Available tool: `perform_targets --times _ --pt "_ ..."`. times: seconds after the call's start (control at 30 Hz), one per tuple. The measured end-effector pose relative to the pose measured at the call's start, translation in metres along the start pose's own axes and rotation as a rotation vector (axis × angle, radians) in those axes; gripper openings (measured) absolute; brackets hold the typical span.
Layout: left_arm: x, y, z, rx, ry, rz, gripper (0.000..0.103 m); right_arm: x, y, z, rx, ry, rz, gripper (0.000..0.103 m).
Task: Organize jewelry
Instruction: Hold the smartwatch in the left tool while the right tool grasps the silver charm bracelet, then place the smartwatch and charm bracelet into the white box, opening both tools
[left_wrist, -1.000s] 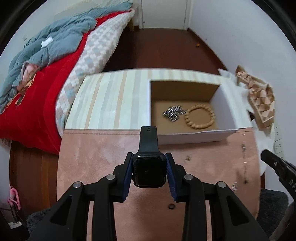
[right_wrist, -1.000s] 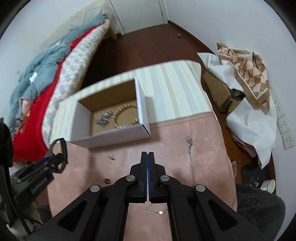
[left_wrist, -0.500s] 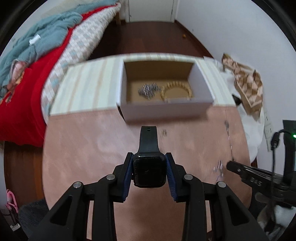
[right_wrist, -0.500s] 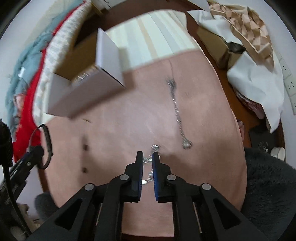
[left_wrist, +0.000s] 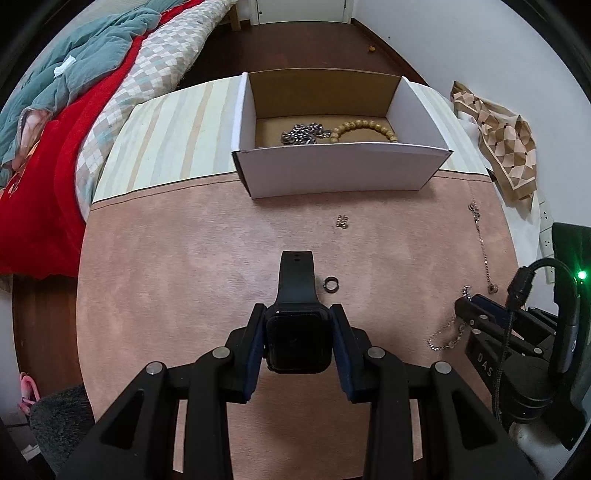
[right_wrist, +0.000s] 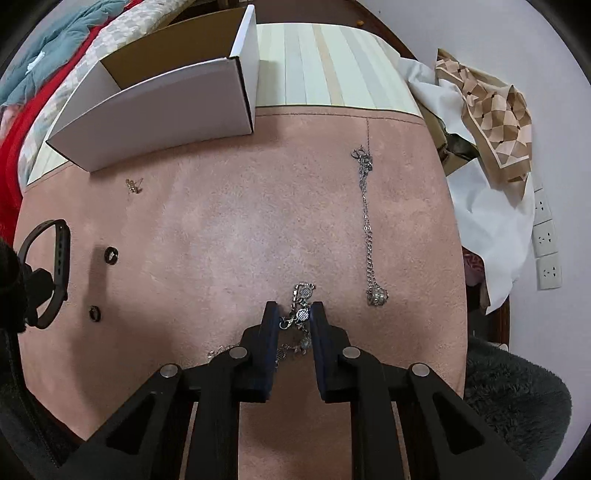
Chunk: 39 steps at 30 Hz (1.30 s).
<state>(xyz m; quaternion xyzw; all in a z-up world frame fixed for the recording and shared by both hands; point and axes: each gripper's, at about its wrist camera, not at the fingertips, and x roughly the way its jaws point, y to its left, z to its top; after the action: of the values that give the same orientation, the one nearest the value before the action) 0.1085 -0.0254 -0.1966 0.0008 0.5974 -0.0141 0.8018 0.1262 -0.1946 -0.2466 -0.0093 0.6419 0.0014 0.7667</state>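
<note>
A black smartwatch (left_wrist: 297, 339) is gripped between the left gripper (left_wrist: 298, 345) fingers above the pink counter (left_wrist: 207, 266), short of the white box (left_wrist: 340, 177), while a silver bracelet (right_wrist: 300, 317) lies between the narrowly parted right gripper (right_wrist: 294, 325) fingers.

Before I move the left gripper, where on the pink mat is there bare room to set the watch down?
The widest bare patch of the pink mat lies left of the watch, toward the bed side. Ahead sit a ring and earrings before the box. The right is crowded: the long chain, the bracelet and the right gripper.
</note>
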Motion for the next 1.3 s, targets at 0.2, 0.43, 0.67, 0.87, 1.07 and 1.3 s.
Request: perform_targets --times 0.2,0.43,0.67,0.87,1.07,1.3 --pt "0.0 0.005 -0.001 -0.003 0.005 0.009 0.03 -0.002 0.001 -0.004 0.011 -0.015 0.008 0.007" --pt "-0.011 0.008 0.001 -0.005 -0.011 0.002 0.03 -0.028 -0.018 0.001 0.058 -0.085 0.078 0.0" --pt "-0.031 0.012 0.009 -0.018 -0.051 -0.015 0.03 -0.075 -0.041 0.009 0.12 -0.173 0.179 0.0" --pt "-0.028 0.012 0.011 -0.022 -0.055 -0.01 0.03 -0.034 -0.047 0.018 0.112 0.018 0.282 0.012" --pt "-0.011 0.011 0.003 -0.021 -0.016 0.004 0.03 0.003 -0.028 0.013 0.014 0.071 0.198 0.028" --pt "-0.005 0.013 -0.001 -0.02 -0.001 0.004 0.03 0.009 0.003 0.009 -0.116 0.045 0.047 0.011"
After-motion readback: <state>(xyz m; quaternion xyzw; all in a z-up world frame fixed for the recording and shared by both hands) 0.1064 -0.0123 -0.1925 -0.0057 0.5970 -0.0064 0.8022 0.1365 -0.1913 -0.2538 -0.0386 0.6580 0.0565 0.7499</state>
